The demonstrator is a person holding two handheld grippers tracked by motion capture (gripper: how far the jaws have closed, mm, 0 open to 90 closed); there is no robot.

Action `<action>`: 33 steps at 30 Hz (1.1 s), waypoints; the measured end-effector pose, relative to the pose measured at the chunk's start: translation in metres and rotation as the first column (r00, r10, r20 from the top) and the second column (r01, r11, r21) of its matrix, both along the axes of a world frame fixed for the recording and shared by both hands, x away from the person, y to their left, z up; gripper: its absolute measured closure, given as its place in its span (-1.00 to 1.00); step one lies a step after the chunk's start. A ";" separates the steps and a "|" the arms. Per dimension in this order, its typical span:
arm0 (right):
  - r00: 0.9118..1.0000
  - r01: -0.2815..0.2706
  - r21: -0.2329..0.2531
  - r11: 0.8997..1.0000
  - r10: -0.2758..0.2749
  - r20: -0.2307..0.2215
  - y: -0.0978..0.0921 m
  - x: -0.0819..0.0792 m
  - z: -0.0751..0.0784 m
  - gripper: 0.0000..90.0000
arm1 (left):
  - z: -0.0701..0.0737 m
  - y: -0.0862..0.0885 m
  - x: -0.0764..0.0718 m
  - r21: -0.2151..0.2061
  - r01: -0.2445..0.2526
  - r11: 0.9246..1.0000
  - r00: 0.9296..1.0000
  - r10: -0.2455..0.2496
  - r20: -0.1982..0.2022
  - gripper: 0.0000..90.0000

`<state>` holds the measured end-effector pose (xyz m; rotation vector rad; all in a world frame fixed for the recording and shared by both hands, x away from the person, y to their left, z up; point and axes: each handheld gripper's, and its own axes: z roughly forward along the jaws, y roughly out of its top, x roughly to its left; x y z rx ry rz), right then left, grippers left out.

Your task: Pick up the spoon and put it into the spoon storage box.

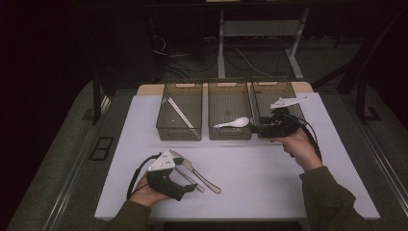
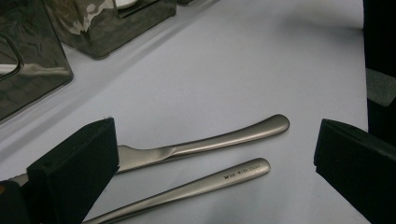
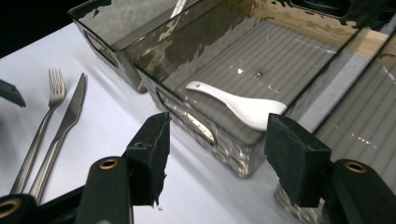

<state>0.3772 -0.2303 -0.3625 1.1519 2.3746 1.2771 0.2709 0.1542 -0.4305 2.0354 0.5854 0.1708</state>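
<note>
Left gripper [image 2: 215, 154] jaws spread, empty | knife [image 2: 201, 144] and fork [image 2: 187, 186] between my jaws, handles toward 2 o'clock | right gripper [image 3: 215, 154] released by middle bin [image 3: 243, 154], white spoon [image 3: 238, 102] inside | left nearer.

Left jaws hide the fork [image 2: 219, 175] tines and knife [image 2: 205, 142] blade.

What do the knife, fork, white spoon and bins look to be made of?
Knife and fork: likely stainless steel, brushed satin grey with soft highlights; the fork handle bears a stamped mark. White spoon: glossy, thick-walled, probably ceramic, possibly melamine. Middle bin: smoky see-through plastic, judging by its wavy walls, ribbed floor and moulded handle slot.
</note>
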 end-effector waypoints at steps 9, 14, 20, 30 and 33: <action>1.000 0.001 -0.007 1.000 -0.001 -0.011 -0.017 -0.023 -0.013 -0.15 | 0.000 0.000 0.000 0.002 -0.001 1.000 1.000 0.001 0.000 -1.00; 1.000 -0.002 0.012 1.000 0.003 -0.025 -0.026 -0.035 -0.020 -0.17 | 0.001 0.001 0.000 0.005 -0.001 1.000 1.000 0.001 0.003 -1.00; 1.000 0.006 0.013 1.000 -0.006 -0.007 -0.034 -0.052 -0.032 -0.26 | 0.001 0.001 0.000 0.007 0.005 1.000 1.000 -0.005 0.007 -1.00; 1.000 0.012 0.003 1.000 -0.012 0.020 -0.045 -0.078 -0.048 -0.38 | 0.001 0.001 0.000 0.012 0.005 1.000 1.000 -0.005 0.001 -1.00; 0.999 0.025 -0.005 1.000 -0.025 0.029 -0.049 -0.085 -0.052 -0.41 | 0.002 0.001 -0.001 0.016 0.008 1.000 1.000 -0.008 0.003 -1.00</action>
